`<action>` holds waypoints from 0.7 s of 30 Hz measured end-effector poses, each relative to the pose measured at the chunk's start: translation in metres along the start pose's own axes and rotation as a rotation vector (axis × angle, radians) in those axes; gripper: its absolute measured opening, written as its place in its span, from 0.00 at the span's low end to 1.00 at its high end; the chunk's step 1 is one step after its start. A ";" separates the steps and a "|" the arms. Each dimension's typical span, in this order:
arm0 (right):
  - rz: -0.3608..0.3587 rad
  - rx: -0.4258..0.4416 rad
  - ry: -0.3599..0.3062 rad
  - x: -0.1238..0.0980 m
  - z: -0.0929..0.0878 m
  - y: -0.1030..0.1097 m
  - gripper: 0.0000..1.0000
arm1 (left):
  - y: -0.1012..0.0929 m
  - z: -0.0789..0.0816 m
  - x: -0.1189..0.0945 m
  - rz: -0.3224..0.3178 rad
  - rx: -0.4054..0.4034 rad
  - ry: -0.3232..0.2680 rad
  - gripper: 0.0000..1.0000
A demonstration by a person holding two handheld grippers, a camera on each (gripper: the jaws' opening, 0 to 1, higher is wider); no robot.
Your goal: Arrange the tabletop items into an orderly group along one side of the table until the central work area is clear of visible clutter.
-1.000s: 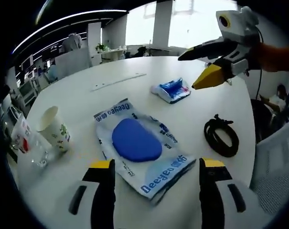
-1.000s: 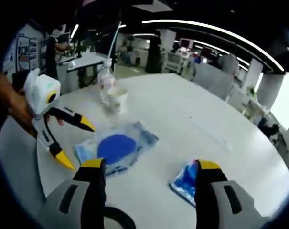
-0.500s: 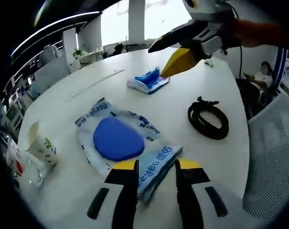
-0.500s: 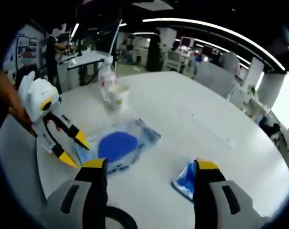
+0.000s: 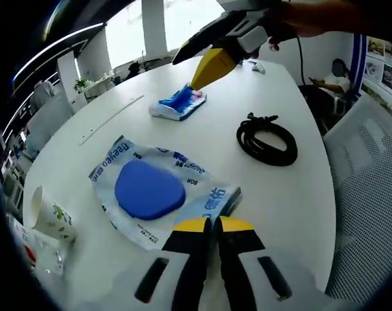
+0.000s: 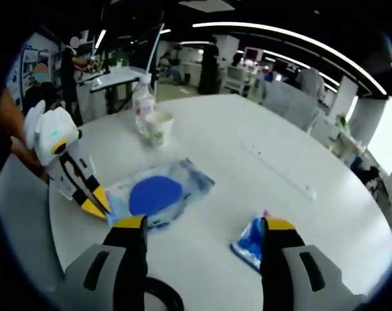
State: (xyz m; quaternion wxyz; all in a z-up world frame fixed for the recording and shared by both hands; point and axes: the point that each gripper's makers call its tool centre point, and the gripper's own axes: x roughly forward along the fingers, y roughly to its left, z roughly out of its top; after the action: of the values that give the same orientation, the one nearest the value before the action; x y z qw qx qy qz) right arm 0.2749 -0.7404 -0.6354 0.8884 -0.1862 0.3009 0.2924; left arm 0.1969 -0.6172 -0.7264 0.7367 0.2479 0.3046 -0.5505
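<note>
- At the near edge of the round white table (image 5: 299, 175), the left gripper (image 5: 212, 225) has its yellow-tipped jaws pressed together on the near corner of the wet-wipes pack (image 5: 158, 193); the right gripper view shows the same pinch at the pack's left end (image 6: 158, 194).
- Judged from this, the step in hand is securing the pack before dragging or lifting it out of the central area; next comes a pull toward one side, keeping the thin film edge from slipping free.
- Farther across the table lies a small blue packet (image 5: 177, 103), with the right gripper (image 6: 199, 228) just over it, jaws spread wide and holding nothing; the packet (image 6: 251, 238) sits just inside its right jaw.
- Right of the wipes pack lies a coiled black cable (image 5: 267, 138); a paper cup (image 5: 50, 212) stands at the left edge beside a clear bottle (image 6: 142, 102).
- Both hands hold their grippers low and slanted down toward the tabletop.
</note>
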 end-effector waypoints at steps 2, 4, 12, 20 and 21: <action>0.003 0.000 0.000 0.001 0.001 0.001 0.67 | -0.001 -0.003 -0.003 -0.014 0.033 0.008 0.03; 0.005 -0.004 0.000 0.002 0.002 0.003 0.67 | -0.001 -0.006 -0.005 -0.025 0.035 0.011 0.03; 0.022 -0.008 0.001 0.008 0.003 0.009 0.66 | -0.004 -0.018 -0.013 -0.070 0.053 0.037 0.03; 0.040 -0.009 0.005 0.013 0.002 0.016 0.66 | -0.004 -0.018 -0.018 -0.036 0.000 0.020 0.12; 0.041 -0.009 0.006 0.013 0.001 0.017 0.66 | -0.007 -0.018 -0.016 -0.034 -0.004 0.023 0.16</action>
State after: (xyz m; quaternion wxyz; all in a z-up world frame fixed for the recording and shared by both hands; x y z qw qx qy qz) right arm 0.2735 -0.7214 -0.6455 0.8806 -0.1848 0.3059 0.3111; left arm 0.1840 -0.5958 -0.7271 0.7242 0.2474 0.3182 -0.5596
